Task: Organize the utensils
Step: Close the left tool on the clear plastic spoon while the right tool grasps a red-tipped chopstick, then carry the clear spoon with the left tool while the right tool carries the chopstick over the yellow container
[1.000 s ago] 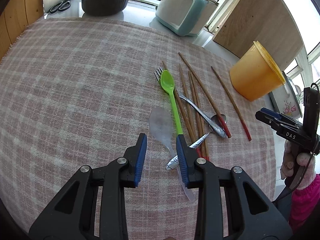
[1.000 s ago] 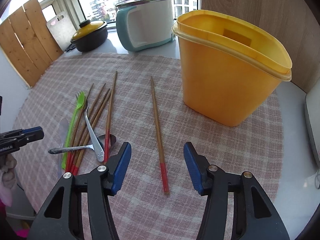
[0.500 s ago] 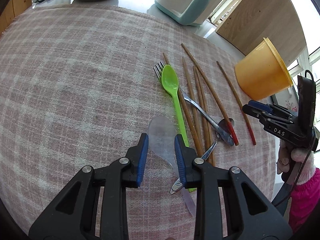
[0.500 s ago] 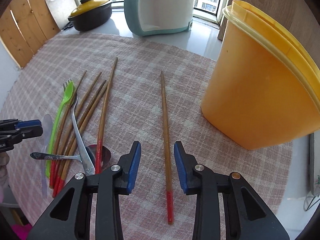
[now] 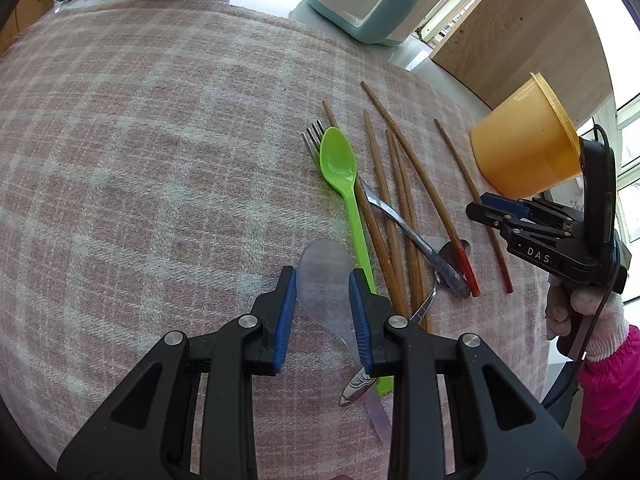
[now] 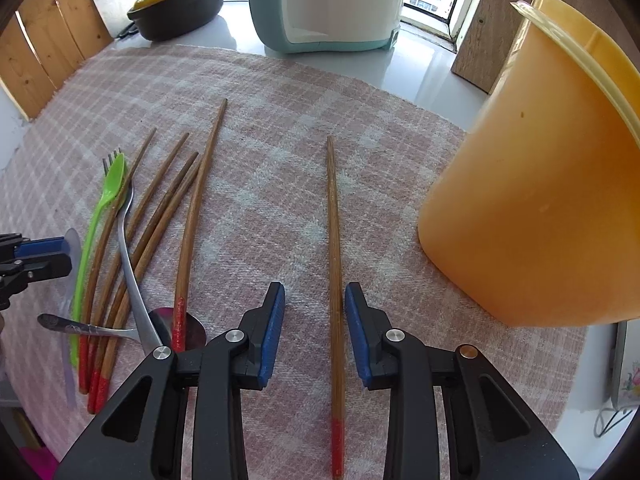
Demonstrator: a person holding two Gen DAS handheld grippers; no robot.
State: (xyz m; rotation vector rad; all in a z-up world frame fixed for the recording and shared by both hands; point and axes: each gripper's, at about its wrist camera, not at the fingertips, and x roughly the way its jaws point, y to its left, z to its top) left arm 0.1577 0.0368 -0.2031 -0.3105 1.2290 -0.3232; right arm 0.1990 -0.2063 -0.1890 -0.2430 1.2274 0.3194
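the tall orange bin [image 6: 532, 208] stands right of a stiff, light lone chopstick [image 6: 334, 248] lying between the part-spread right tongs [image 6: 315, 332], best nipped mid-shaft, while the part-spread left tongs [image 5: 323, 312] straddle a thin, slippery clear spoon [image 5: 324, 276].

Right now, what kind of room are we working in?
Most likely a home kitchen, at a table by a window: a lidded cooking pot and teal appliance stand near the window, and wooden chopsticks, a fork and plastic spoons lie on a plaid cloth.
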